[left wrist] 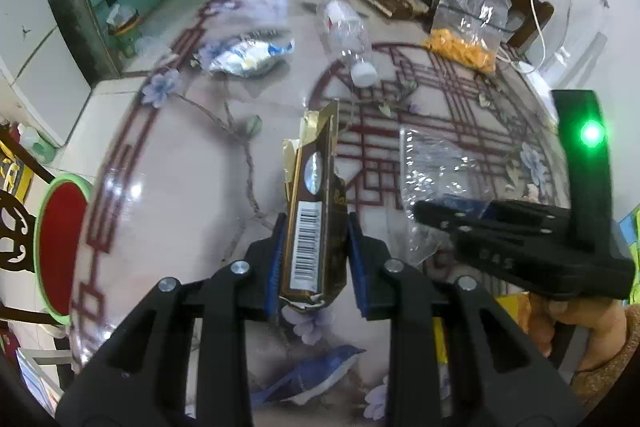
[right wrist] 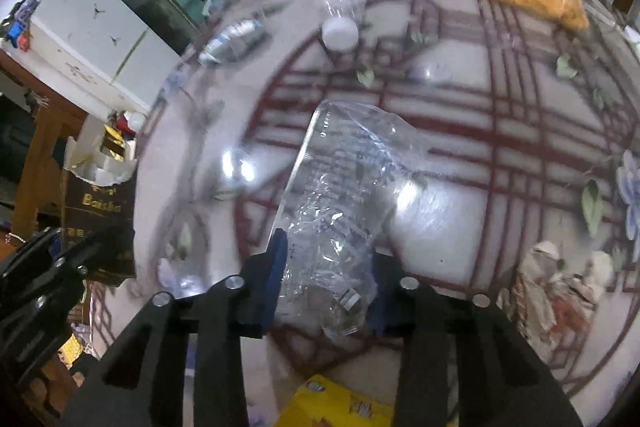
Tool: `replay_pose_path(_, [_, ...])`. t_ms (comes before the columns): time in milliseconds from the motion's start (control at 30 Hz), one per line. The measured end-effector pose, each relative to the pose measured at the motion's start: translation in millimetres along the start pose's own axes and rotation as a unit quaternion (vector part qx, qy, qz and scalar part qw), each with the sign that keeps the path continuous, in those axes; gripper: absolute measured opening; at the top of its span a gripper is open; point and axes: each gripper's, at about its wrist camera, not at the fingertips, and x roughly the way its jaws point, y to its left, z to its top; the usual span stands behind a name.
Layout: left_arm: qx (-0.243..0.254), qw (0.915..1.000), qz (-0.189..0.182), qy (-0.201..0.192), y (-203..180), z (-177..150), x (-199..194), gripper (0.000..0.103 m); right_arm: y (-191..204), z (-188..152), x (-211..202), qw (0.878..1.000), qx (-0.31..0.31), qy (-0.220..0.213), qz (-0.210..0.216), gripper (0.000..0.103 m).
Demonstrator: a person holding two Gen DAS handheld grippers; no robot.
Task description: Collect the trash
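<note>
Patterned table [left wrist: 168, 187], bare left rim, left gripper [left wrist: 316, 247] clamping carton [left wrist: 316, 195]

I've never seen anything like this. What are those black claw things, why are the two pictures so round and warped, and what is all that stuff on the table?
No robot here: a person holds a two-finger gripper in each hand, each carrying a wide-angle camera looking along its fingers. The left gripper is shut on a brown and gold carton; the right gripper is shut on a crumpled clear plastic bag. On the patterned table lie an empty clear bottle, a silver and blue wrapper and a bag of orange snacks.
</note>
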Motion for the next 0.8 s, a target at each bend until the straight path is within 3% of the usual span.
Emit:
replay_pose_path(367, [0.009, 0.9975, -0.002, -0.070, -2, 2, -64, 0.028, 22, -14, -98, 0.994, -0.012, -0.110, 0.008, 0.025])
replay_pose_path(800, [-0.001, 0.9956, 0.010, -0.094, 11, -17, -93, 0.028, 50, -26, -121, 0.989, -0.024, -0.142, 0.024, 0.026])
